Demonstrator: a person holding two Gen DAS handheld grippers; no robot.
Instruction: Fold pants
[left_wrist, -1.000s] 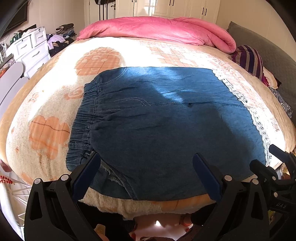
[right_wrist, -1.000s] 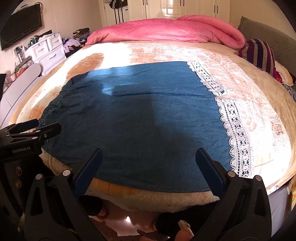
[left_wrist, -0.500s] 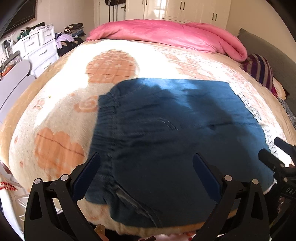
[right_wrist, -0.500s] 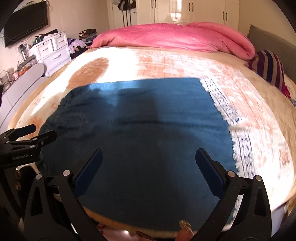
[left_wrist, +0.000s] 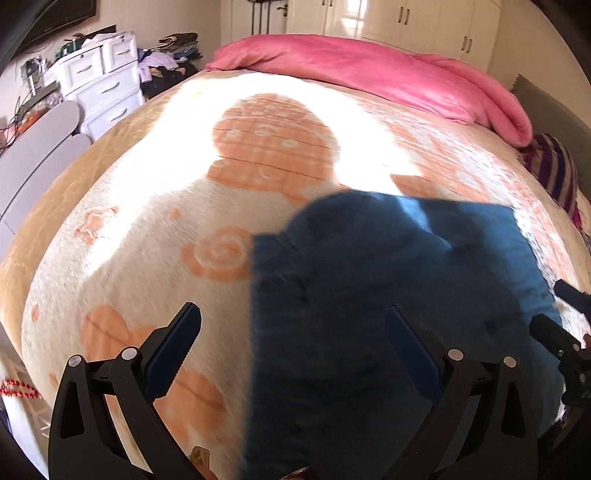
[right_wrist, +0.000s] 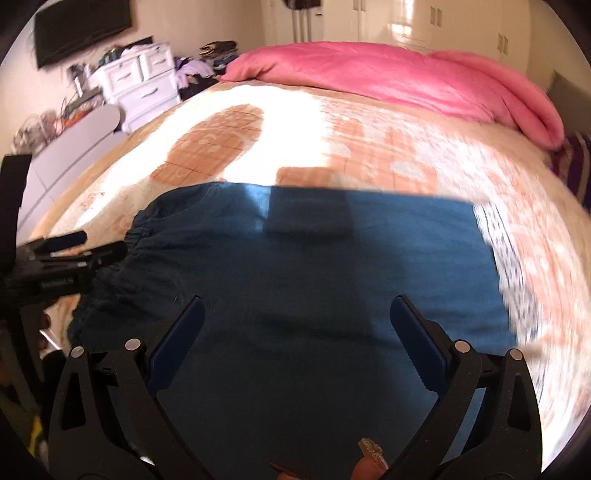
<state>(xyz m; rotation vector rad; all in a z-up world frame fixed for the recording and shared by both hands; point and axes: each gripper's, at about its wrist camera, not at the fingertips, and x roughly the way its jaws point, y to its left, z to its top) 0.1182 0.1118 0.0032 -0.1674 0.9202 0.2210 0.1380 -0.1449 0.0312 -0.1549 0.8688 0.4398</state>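
Note:
Blue denim pants (right_wrist: 314, 280) lie flat on the bed, gathered elastic waistband at the left (right_wrist: 122, 258), white lace hem at the right (right_wrist: 495, 254). They also show in the left wrist view (left_wrist: 388, 295), blurred. My left gripper (left_wrist: 291, 332) is open and empty, over the waistband end; it shows in the right wrist view (right_wrist: 74, 247) at the left edge of the pants. My right gripper (right_wrist: 297, 325) is open and empty above the middle of the pants; its fingers (left_wrist: 554, 332) show at the right edge of the left wrist view.
The bed has a cream and orange patterned blanket (left_wrist: 184, 192). A pink duvet (right_wrist: 388, 77) lies along the far side. A striped pillow (left_wrist: 550, 170) sits at the right. White drawers (left_wrist: 103, 85) and clutter stand left of the bed.
Both grippers have moved forward and leftward over the pants; the near bed edge has dropped out of view. Both stay open. The pants lie as before.

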